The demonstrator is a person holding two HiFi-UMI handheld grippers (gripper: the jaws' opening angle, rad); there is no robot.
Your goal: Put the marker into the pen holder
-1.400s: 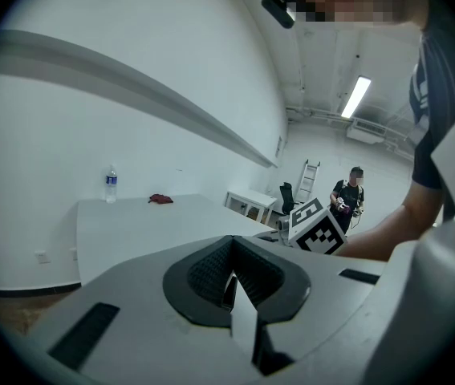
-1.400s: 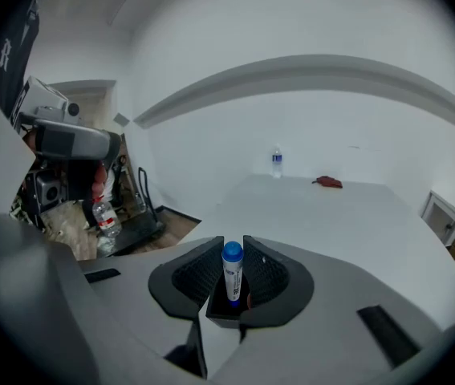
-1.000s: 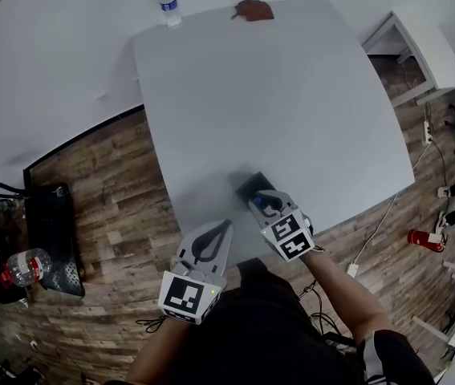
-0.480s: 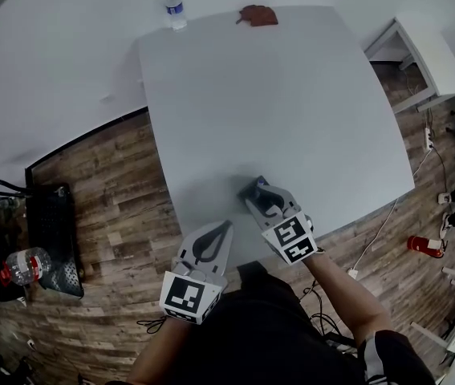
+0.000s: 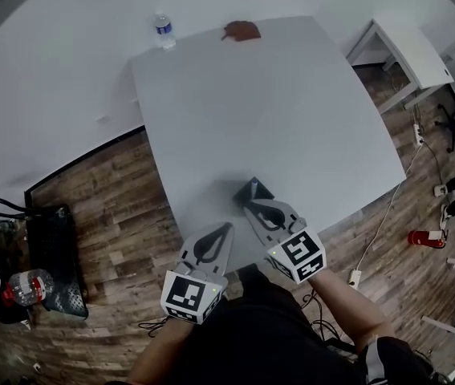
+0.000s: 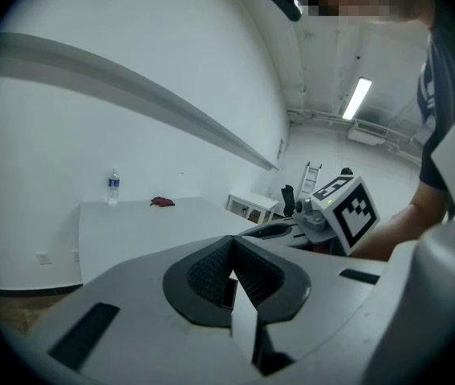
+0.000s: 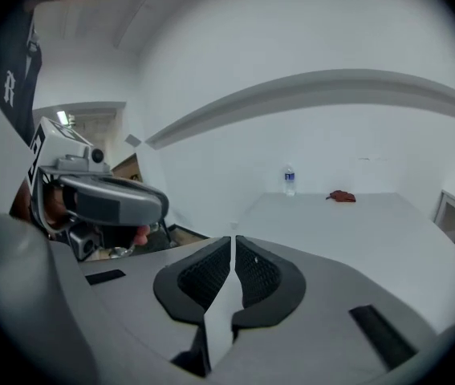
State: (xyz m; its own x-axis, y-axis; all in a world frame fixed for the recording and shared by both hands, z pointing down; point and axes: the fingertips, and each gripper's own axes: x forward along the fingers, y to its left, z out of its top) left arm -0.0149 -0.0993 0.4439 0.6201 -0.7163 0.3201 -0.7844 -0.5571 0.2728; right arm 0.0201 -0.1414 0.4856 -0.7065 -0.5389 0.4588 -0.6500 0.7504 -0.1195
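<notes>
The dark pen holder (image 5: 253,188) stands near the table's front edge. No marker shows in any view, and the inside of the holder cannot be made out. My right gripper (image 5: 249,208) sits just in front of the holder, its tips close to it, jaws shut on nothing (image 7: 233,240). My left gripper (image 5: 228,226) hangs to the left at the table's edge, also shut and empty (image 6: 231,244). The holder is absent from both gripper views.
The white table (image 5: 275,111) carries a water bottle (image 5: 161,29) at its far left corner and a red-brown cloth (image 5: 241,30) at the far edge. A small white side table (image 5: 408,54) stands to the right. Wooden floor surrounds the table.
The right gripper has drawn back from the pen holder toward me. The blue marker seen between its jaws a second ago no longer shows. The left gripper has stayed in place.
</notes>
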